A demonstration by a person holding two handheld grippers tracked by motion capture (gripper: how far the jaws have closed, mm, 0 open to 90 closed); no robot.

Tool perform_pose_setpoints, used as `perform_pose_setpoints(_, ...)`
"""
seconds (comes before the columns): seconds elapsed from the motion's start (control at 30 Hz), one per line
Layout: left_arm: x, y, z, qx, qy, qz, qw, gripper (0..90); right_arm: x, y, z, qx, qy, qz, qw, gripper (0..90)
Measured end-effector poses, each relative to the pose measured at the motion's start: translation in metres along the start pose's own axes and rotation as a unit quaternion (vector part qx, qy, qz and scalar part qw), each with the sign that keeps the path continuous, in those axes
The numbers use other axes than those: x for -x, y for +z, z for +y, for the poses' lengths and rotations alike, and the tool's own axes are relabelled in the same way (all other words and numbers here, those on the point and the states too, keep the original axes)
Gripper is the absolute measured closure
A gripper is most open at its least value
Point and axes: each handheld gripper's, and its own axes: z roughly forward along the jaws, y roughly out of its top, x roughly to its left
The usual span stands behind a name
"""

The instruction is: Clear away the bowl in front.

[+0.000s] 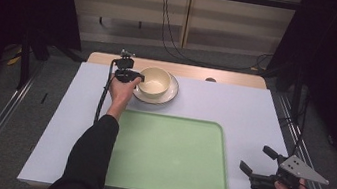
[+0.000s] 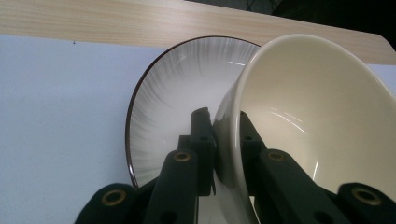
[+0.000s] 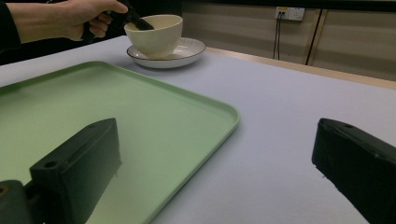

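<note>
The white table (image 1: 235, 109) carries a green tray (image 1: 170, 155) and, at its far edge, a plate (image 1: 170, 94). The cream bowl (image 1: 154, 81) stands on the plate. The left gripper (image 2: 224, 135) clamps the bowl's rim, one jaw inside, one outside. The right gripper (image 1: 256, 163) is spread wide, holding nothing, right of the tray.

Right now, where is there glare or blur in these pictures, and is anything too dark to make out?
High view: even light on the table, room edges black. Left gripper view: bright streaks of glare inside the bowl, the left gripper sharp on its rim. Right gripper view: the near jaws of the right gripper are soft, the green tray shows a mild sheen.
</note>
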Motion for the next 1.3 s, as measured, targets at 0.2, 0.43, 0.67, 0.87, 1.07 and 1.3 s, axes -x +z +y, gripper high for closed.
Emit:
perform_pose_setpoints(0.2, 0.000, -0.006, 0.002, 0.003, 0.003, -0.006, 1.0000, 82.5, 0.000, 0.000, 0.000, 0.002, -0.004, 0.000, 1.0000, 0.8)
perform_pose_setpoints(0.43, 0.001, -0.016, 0.006, 0.006, 0.009, -0.009, 0.9999, 82.5, 0.000, 0.000, 0.000, 0.002, -0.003, 0.000, 1.0000, 0.8)
perform_pose_setpoints(0.67, 0.002, -0.020, 0.006, 0.007, 0.017, -0.009, 0.9998, 82.5, 0.000, -0.001, 0.000, 0.001, -0.003, -0.001, 1.0000, 0.8)
perform_pose_setpoints(0.87, 0.005, -0.025, 0.007, 0.013, 0.023, -0.020, 0.9995, 82.4, 0.000, -0.001, 0.000, 0.001, -0.004, 0.000, 1.0000, 0.8)
perform_pose_setpoints(1.07, 0.008, -0.034, 0.008, 0.014, 0.030, -0.029, 0.9990, 82.4, 0.000, -0.001, 0.000, 0.002, -0.005, 0.000, 1.0000, 0.8)
perform_pose_setpoints(1.3, 0.015, -0.042, 0.006, 0.019, 0.035, -0.038, 0.9985, 82.4, 0.000, -0.001, 0.000, 0.002, -0.005, -0.001, 1.0000, 0.8)
